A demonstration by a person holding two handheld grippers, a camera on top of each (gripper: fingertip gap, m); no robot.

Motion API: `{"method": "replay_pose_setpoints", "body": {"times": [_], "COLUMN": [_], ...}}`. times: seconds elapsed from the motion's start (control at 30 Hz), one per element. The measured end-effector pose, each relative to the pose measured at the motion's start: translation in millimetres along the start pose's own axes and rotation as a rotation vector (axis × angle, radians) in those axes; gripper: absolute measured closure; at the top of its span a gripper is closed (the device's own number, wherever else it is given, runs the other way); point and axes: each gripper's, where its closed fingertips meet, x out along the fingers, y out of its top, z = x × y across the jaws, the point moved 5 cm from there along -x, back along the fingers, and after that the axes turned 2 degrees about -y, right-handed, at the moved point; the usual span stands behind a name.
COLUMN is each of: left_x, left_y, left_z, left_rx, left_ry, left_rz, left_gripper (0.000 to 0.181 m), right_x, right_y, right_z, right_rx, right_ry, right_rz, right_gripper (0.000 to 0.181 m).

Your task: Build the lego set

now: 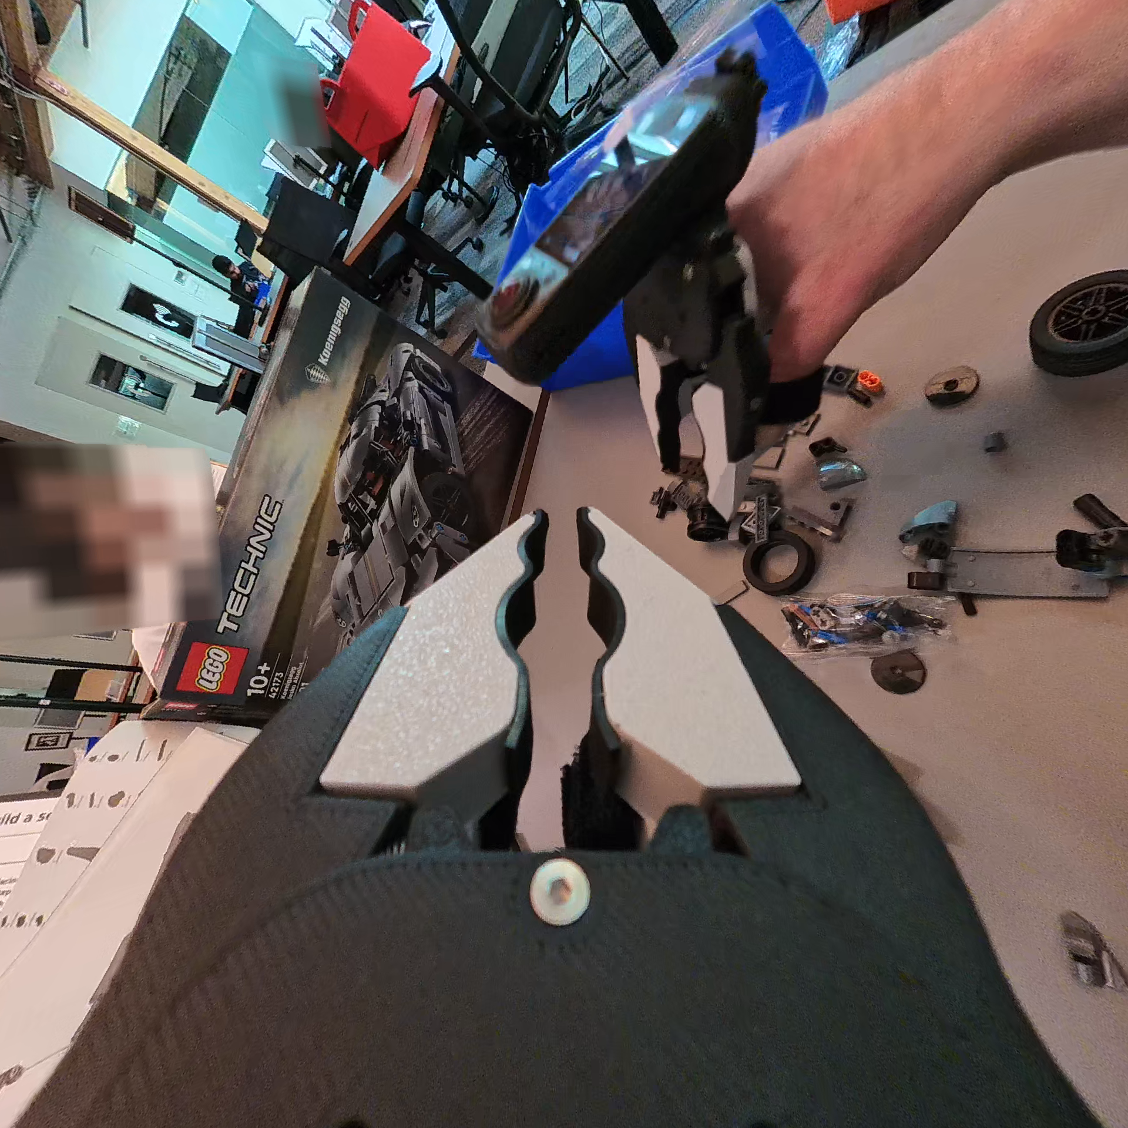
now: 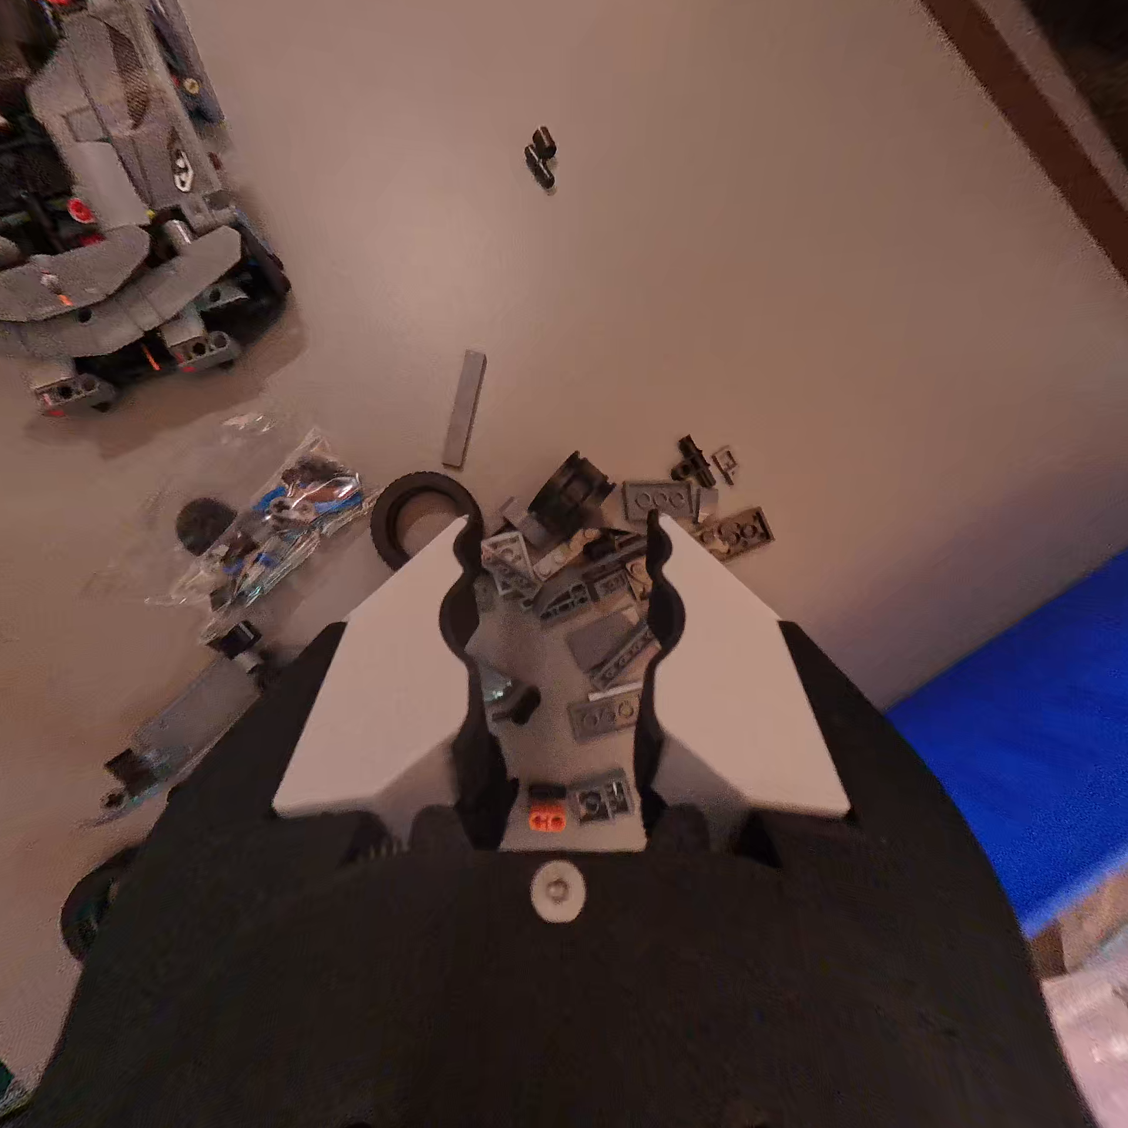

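My left gripper [image 1: 561, 519] hangs above the table with its jaws almost together and nothing between them. My right gripper [image 2: 561, 522] is open and empty, pointing down over a pile of small grey and black Lego pieces [image 2: 567, 567]. In the left wrist view it [image 1: 702, 427] shows in a person's hand just above that pile [image 1: 757, 506]. A part-built grey car model [image 2: 122, 244] sits at the upper left of the right wrist view. A black tyre [image 2: 421, 513] lies beside the left fingertip; it also shows in the left wrist view [image 1: 778, 564].
The Lego box [image 1: 378, 488] lies at the table's left edge, with a blue bin [image 1: 586, 342] behind the pile. A bag of parts [image 2: 287, 525], a long grey tile [image 2: 467, 406], a black pin [image 2: 540, 155], a wheel [image 1: 1080, 323] and a grey beam assembly [image 1: 1025, 574] lie around. The left gripper's tips are roughly 20 cm from the right gripper's. Between my right fingertips and the long grey tile [image 2: 467, 406] there is roughly 7 cm.
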Motion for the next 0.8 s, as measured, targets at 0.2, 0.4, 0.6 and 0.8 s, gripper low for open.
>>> {"method": "replay_pose_setpoints", "body": {"times": [0.2,0.4,0.6,0.8], "left_x": [6,10,10,17], "left_y": [-5,-7,-7,-5], "left_z": [-2,-1,0,11], "left_rx": [-0.008,-0.007,-0.006,0.002], "left_ry": [-0.010,-0.017,-0.021,-0.066], "left_rz": [-0.009,-0.015,-0.015,-0.011], "left_gripper": [0.172,0.172,0.173,0.171], "right_x": [32,35,0,-66], "right_y": [2,0,-2,-7], "right_z": [4,5,-5,-33], "right_rx": [0.026,0.035,0.053,0.096], "right_ry": [-0.003,0.004,0.080,0.243], "right_rz": [-0.103,-0.113,-0.011,0.233], "right_gripper": [0.143,0.154,0.155,0.155]}}
